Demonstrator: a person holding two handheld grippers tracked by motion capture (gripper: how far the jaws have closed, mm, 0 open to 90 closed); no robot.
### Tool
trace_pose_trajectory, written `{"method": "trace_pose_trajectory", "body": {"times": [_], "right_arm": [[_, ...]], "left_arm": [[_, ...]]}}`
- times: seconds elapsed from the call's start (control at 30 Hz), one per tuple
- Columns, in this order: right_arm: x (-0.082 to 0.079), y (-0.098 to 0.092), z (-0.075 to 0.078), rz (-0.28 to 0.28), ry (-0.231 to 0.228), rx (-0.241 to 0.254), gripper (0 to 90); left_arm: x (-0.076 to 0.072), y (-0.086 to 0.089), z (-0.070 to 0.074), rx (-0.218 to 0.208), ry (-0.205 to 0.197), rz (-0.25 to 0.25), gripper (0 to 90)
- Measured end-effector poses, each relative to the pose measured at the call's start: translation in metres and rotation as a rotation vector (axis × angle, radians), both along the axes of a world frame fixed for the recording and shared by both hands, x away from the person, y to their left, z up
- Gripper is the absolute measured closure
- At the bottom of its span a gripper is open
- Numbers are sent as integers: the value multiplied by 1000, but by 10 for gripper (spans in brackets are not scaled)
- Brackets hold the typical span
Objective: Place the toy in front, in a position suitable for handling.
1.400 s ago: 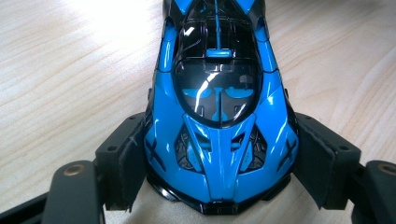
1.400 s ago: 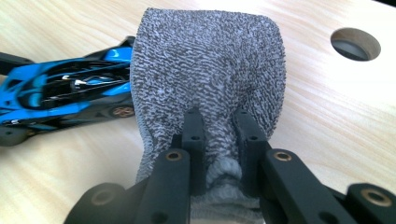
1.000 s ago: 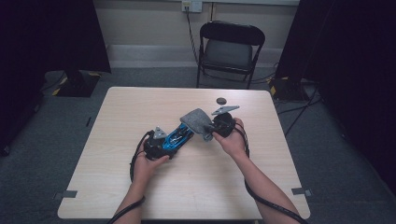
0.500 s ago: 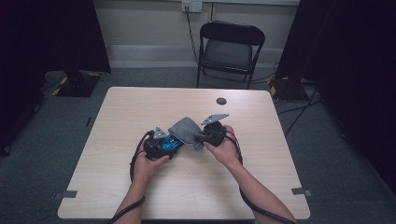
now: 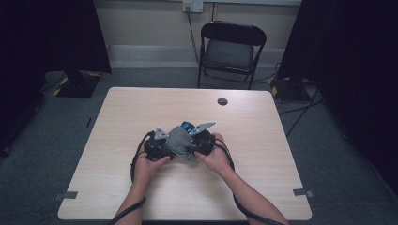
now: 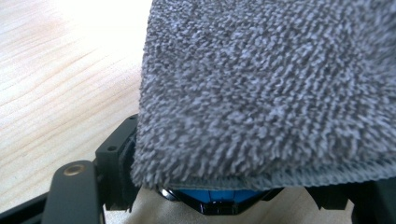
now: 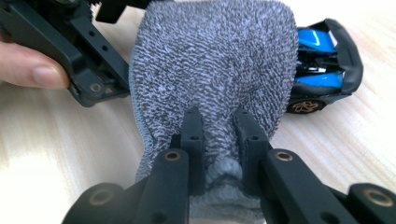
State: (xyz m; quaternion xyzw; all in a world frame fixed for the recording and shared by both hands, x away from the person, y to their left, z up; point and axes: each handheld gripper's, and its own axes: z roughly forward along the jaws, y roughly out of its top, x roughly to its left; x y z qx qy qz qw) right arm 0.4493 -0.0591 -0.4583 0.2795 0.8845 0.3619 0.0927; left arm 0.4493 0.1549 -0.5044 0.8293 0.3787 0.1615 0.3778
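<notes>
**Op A:** Step in hand, as I read it: wiping the small blue-and-black toy sports car with the grey terry microfibre cloth. I have the right tongs nearly closed, pinching a bunched fold of the cloth at its near edge. The cloth lies draped forward from those tongs, over most of the car.

**Op B:** And the left tongs?

**Op A:** They stand fairly wide, with the car seated between the jaws; in the left gripper view the car's blue body sits just ahead of them, under the cloth's hem. I judge them clamped on the car, though the cloth hides the pads themselves.

**Op B:** Notes for doing it well?

**Op A:** Keep the left tongs steady as the anchor, low over the pale wooden table. Drag the cloth with the right tongs in short strokes along the car's length, pressing lightly. Risk: the fold slipping out of the pinch, or the stroke tugging the car out of the left tongs.
</notes>
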Motion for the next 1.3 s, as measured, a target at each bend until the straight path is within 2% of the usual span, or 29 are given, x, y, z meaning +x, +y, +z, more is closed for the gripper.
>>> {"method": "trace_pose_trajectory", "body": {"times": [0.13,0.6,1.3], "right_arm": [[1,0,-6,-5,9,-8,769],[6,-7,-11,-22,8,-20,768],[21,-18,-9,-76,-3,-24,768]], "left_arm": [[0,0,0,-3,1,2,257],[0,0,0,-3,1,2,257],[0,0,0,-3,1,3,257]]}}
